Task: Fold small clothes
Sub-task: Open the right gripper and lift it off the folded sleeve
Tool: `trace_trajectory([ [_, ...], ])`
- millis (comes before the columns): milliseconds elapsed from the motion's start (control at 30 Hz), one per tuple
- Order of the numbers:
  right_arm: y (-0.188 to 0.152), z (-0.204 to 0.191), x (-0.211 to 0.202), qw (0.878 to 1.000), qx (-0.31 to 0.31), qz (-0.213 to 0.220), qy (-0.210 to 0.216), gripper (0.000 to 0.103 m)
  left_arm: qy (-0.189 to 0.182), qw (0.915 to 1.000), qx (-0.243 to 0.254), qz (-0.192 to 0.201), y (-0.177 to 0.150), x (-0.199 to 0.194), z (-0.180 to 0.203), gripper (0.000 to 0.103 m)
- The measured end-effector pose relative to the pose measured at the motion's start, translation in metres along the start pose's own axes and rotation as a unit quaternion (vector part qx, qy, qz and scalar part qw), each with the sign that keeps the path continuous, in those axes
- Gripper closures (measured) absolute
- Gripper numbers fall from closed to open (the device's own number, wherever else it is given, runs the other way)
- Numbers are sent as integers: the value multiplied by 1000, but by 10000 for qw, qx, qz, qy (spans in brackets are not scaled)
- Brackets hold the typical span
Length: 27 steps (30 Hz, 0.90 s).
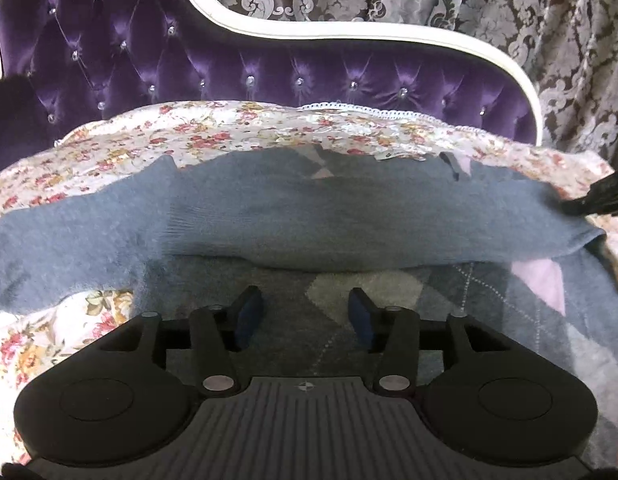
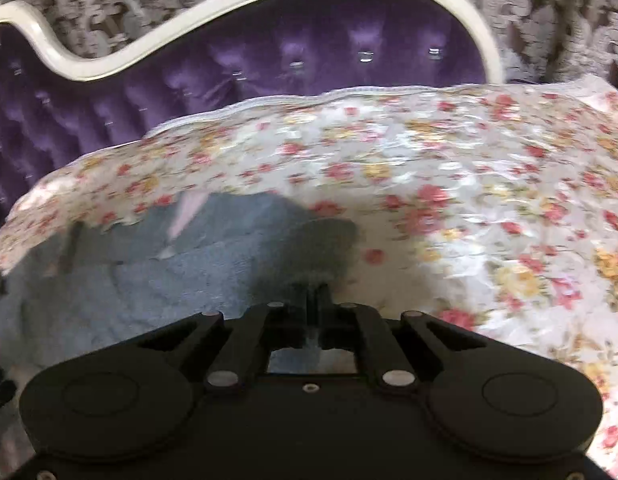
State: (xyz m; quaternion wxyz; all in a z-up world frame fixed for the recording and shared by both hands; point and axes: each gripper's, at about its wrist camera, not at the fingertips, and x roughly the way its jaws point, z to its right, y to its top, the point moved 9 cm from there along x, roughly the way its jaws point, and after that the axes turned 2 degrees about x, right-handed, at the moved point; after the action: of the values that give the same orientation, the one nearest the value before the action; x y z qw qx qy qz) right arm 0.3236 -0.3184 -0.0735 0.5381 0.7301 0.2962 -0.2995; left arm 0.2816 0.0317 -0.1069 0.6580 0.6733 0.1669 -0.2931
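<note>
Blue-grey sweater on floral cover, left tool apart, right tool clamping sweater

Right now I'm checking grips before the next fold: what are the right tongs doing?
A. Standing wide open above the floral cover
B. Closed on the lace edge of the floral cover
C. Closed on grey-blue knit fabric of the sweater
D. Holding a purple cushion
C: in the right wrist view the right tongs are pinched together with the fuzzy grey-blue sweater fabric bunched between them, over the floral cover.
</note>
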Motion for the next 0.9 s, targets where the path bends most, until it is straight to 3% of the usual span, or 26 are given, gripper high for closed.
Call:
trace_trajectory([
  [100,-4,7,4,9999,32,-89,56,91,-64,9999,104,16,-1,1,5,45],
  [133,-3,7,-1,9999,3,2,109,81,-59,9999,144,13,-1,1,6,44],
  [300,-7,2,-30,9988,149,249,404,79,-87,9999,124,43,-1,2,6,43],
  [367,-17,-1,-32,9992,-20,174,351,66,-105,9999,109,44,-2,2,6,43],
  [467,-38,3,-25,9993,-371,-3,62,66,-104,9999,121,41,-2,1,6,42],
  [533,-38,6,-29,9987,-491,154,-63,57,-122,9998,141,32,-2,1,7,39],
  [633,-34,7,-39,9987,-384,263,-183,54,-170,9996,212,-1,-2,2,10,32],
  [700,-30,0,-53,9982,-357,463,-128,45,-192,9994,280,-34,-2,4,12,27],
  [767,-28,-15,-69,9972,-346,667,23,8,-212,9991,345,-80,-2,5,15,21],
  [800,-29,-24,-77,9965,-333,757,143,2,-216,9990,379,-110,-2,6,16,20],
  [900,-36,-54,-99,9948,-240,875,453,1,-266,9986,417,-187,-1,8,18,14],
])
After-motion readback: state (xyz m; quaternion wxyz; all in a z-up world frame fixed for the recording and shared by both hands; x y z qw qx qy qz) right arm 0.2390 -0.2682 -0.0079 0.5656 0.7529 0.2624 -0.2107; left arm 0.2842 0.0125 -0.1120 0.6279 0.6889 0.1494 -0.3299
